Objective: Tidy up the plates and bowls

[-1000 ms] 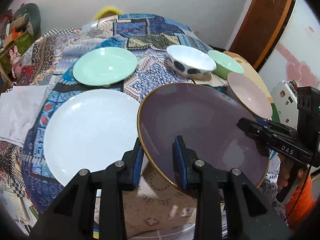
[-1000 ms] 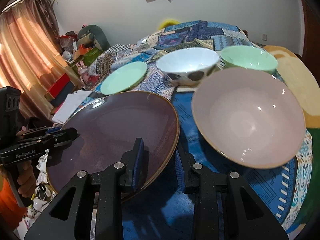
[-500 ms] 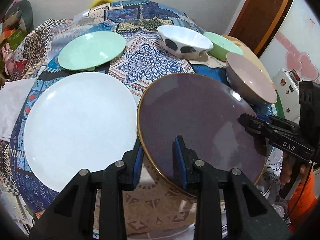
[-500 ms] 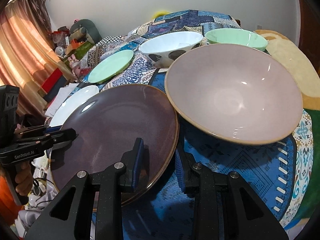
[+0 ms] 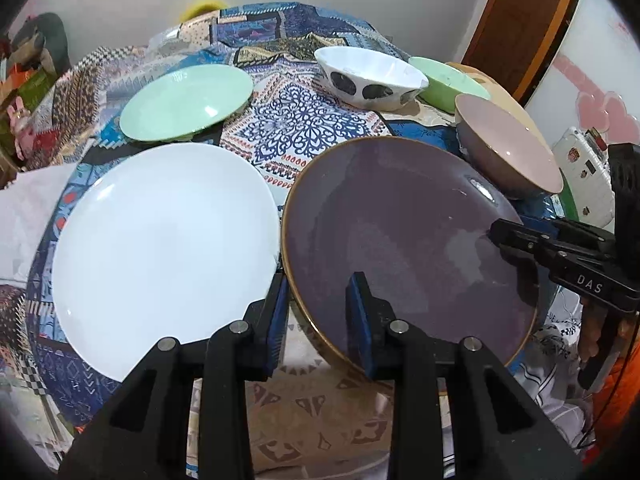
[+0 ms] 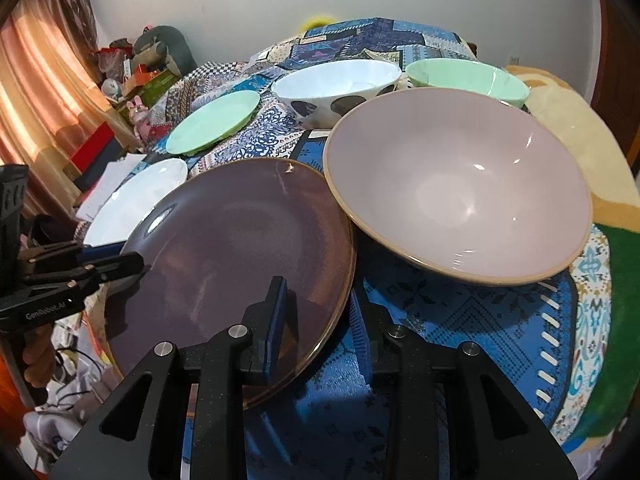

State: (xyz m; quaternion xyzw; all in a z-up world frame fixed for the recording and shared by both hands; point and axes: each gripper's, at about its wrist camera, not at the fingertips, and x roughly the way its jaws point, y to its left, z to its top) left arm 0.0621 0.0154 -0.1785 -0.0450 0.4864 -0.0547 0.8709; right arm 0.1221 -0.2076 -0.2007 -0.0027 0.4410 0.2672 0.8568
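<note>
Left gripper (image 5: 320, 308) and right gripper (image 6: 318, 316) each pinch the purple plate (image 5: 404, 240) by opposite rims, tilted; the white plate (image 5: 160, 252) sits just left of the left gripper.

Note the round purple glazed plate (image 5: 404, 236), semi-glossy with a thin gold-toned rim, and beside it your large white plate (image 5: 160, 248), smooth and highly glossy. The pale pink bowl (image 6: 460, 184) shows a satin glaze with an unglazed-looking tan rim. Beneath them lies a patterned patchwork cloth (image 5: 296, 132), matt and woven. Your gripper fingers (image 5: 404, 360) are matt black plastic with blue pads and bright metal pins.
</note>
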